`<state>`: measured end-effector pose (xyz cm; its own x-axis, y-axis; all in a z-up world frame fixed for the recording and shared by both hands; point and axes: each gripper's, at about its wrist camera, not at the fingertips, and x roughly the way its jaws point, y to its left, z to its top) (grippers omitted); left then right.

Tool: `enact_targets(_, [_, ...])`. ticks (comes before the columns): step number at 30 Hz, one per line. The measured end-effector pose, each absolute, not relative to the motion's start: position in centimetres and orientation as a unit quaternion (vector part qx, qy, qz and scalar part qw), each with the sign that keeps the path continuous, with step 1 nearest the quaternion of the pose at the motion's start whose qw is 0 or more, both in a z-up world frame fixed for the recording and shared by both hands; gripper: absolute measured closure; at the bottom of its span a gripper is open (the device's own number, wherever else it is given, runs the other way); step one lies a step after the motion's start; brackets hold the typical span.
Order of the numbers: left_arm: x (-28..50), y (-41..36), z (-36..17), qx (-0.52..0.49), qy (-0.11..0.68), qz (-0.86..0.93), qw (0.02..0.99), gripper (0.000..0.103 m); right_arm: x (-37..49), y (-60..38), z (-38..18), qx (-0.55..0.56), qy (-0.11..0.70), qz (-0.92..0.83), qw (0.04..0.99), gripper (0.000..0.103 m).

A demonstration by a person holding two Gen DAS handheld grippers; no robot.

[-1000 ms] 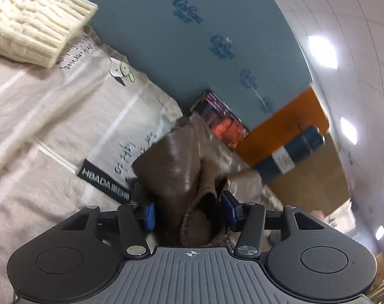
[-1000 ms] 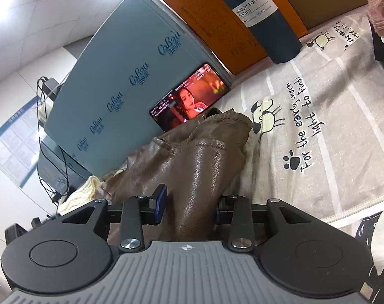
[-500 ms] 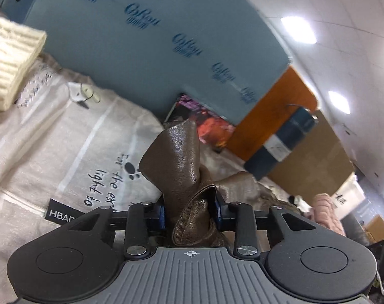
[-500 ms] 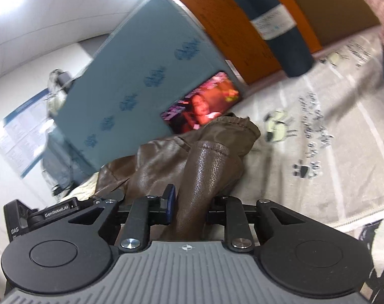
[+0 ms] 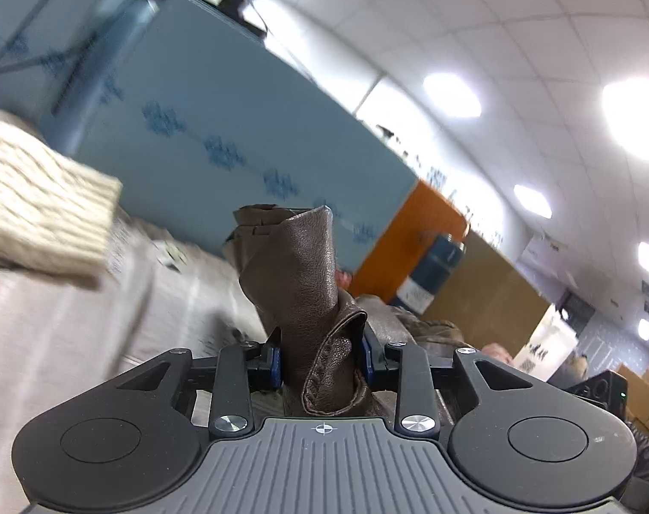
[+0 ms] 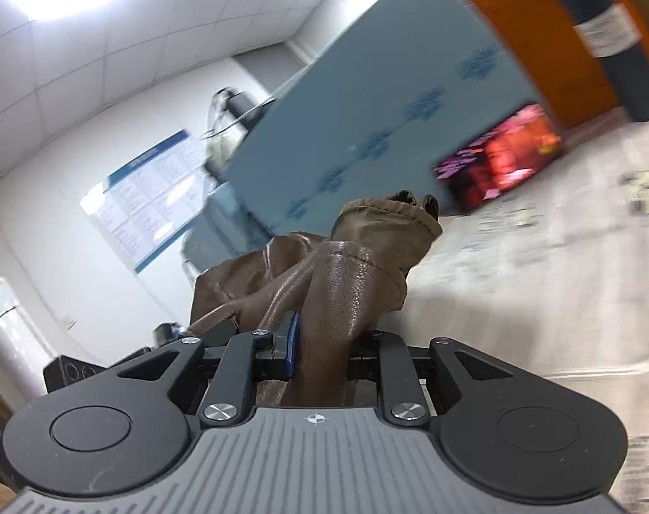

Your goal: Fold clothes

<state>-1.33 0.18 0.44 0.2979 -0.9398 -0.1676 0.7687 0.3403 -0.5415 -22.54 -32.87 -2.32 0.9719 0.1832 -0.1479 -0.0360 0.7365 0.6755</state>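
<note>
A brown leather jacket (image 5: 301,265) is held by both grippers above a printed beige sheet (image 5: 59,325). My left gripper (image 5: 322,362) is shut on a fold of the jacket, which sticks up between its blue pads. My right gripper (image 6: 320,349) is shut on another fold of the same jacket (image 6: 346,287), with a gathered cuff (image 6: 388,218) beyond it. Both views tilt upward toward the ceiling and are blurred.
A cream knit sweater (image 5: 37,210) lies at the left on the sheet. A blue foam board (image 5: 204,128) stands behind, with an orange panel (image 5: 414,231) and a dark blue bottle (image 5: 431,270) beside it. A lit phone screen (image 6: 500,162) leans on the board.
Both grippers have closed tighter on the jacket and lifted it, tilting upward. The sheet has dropped lower in both views and more ceiling shows.
</note>
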Motion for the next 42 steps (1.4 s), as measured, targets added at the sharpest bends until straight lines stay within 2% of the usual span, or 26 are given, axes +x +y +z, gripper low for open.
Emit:
enact_targets(12, [1.6, 11.1, 3.6, -0.229, 0.105, -0.438, 0.863, 0.072, -9.1, -24.3, 2.7, 0.312, 0.095, 0.183, 0.927, 0.086])
enact_targets(22, [6.8, 14.0, 5.0, -0.225, 0.05, -0.357, 0.905, 0.072, 1.6, -20.0, 5.2, 0.285, 0.096, 0.234, 0.925, 0.086])
enact_targets(27, [10.6, 12.9, 4.0, -0.223, 0.063, -0.345, 0.909, 0.072, 6.6, -20.3, 4.3, 0.274, 0.108, 0.211, 0.932, 0.086])
enact_targets(34, [13.0, 12.2, 0.9, -0.212, 0.163, -0.322, 0.908, 0.071, 11.1, -22.2, 0.2, 0.287, 0.151, 0.16, 0.932, 0.086])
enact_targets(36, [12.9, 12.1, 0.7, -0.2, 0.17, -0.297, 0.918, 0.066, 11.8, -22.3, -0.6, 0.285, 0.159, 0.144, 0.934, 0.086])
enact_targets(37, [12.8, 12.1, 0.7, -0.195, 0.171, -0.279, 0.924, 0.06, 12.0, -22.4, -1.0, 0.283, 0.163, 0.135, 0.935, 0.086])
enact_targets(38, [12.6, 12.1, 0.6, -0.189, 0.171, -0.261, 0.931, 0.048, 12.1, -22.4, -1.2, 0.278, 0.168, 0.129, 0.937, 0.086])
enact_targets(39, [12.6, 12.0, 0.6, -0.181, 0.169, -0.241, 0.938, 0.044, 12.1, -22.3, -1.3, 0.269, 0.172, 0.122, 0.94, 0.086])
enact_targets(40, [12.6, 11.9, 0.5, -0.173, 0.169, -0.224, 0.944, 0.036, 12.1, -22.1, -1.4, 0.258, 0.177, 0.112, 0.943, 0.085])
enact_targets(41, [12.6, 11.9, 0.4, -0.167, 0.172, -0.207, 0.948, 0.025, 12.1, -21.9, -1.5, 0.25, 0.181, 0.105, 0.945, 0.084])
enact_targets(42, [12.8, 11.8, 0.2, -0.163, 0.181, -0.19, 0.951, 0.018, 12.1, -21.7, -1.5, 0.244, 0.187, 0.096, 0.947, 0.081])
